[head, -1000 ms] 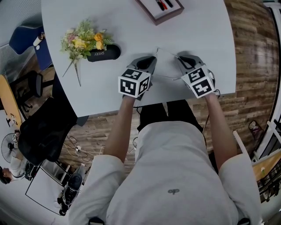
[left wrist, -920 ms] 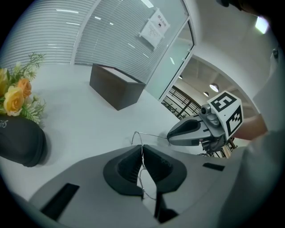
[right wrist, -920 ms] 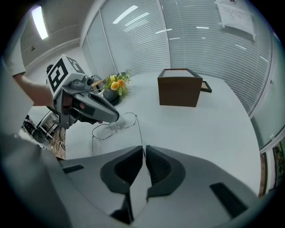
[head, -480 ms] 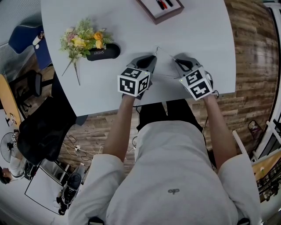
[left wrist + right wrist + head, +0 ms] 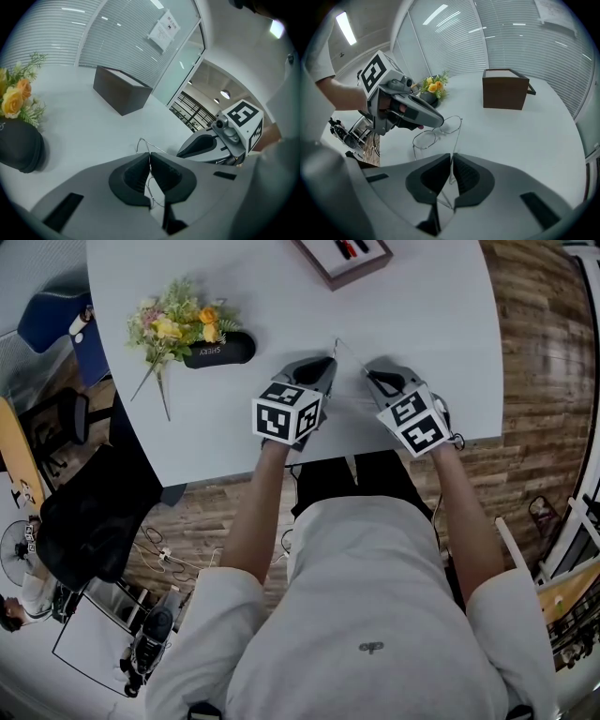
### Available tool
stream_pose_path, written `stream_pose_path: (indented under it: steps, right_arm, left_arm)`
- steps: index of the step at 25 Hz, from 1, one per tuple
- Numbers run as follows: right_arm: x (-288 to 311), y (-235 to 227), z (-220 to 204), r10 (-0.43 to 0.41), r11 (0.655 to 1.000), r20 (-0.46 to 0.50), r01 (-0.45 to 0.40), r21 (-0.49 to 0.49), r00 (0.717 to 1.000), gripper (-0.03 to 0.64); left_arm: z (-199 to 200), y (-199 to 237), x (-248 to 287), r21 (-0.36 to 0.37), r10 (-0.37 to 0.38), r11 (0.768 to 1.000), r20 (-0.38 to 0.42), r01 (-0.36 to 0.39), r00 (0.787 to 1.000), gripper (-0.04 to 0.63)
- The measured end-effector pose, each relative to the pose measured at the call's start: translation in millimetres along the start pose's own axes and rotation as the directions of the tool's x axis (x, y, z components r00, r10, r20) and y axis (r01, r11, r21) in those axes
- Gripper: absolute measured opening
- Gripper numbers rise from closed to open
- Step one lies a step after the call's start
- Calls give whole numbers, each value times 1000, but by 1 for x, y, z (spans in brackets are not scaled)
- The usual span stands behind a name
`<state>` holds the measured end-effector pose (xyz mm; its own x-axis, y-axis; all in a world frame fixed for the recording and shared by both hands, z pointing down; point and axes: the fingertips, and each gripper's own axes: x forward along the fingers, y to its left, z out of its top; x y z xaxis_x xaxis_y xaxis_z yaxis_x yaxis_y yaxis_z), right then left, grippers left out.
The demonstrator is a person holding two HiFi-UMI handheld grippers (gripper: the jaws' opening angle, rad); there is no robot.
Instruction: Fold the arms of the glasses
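Pinching the glasses [image 5: 424, 138] from both ends: left gripper [image 5: 150, 158] jaws pressed together on the wire rim, right gripper [image 5: 452, 159] jaws clamped on one arm [image 5: 457, 136]. The lenses sit just ahead, over the table [image 5: 422, 324].

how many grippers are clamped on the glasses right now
2. The left gripper is shut on the glasses at the front, the right gripper on one arm. Neither grip is hidden.
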<state>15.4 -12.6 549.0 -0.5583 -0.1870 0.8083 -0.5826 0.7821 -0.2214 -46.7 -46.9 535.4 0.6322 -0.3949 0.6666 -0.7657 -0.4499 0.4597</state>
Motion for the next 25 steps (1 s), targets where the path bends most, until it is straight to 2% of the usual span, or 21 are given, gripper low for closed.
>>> stream_pose_path:
  steps: [25]
  right_arm:
    - [16,33,11,125,991,-24,-126,-39,992,41]
  left_arm:
    - [4,-2,5,-23,-9,1000,3,9,1000,26]
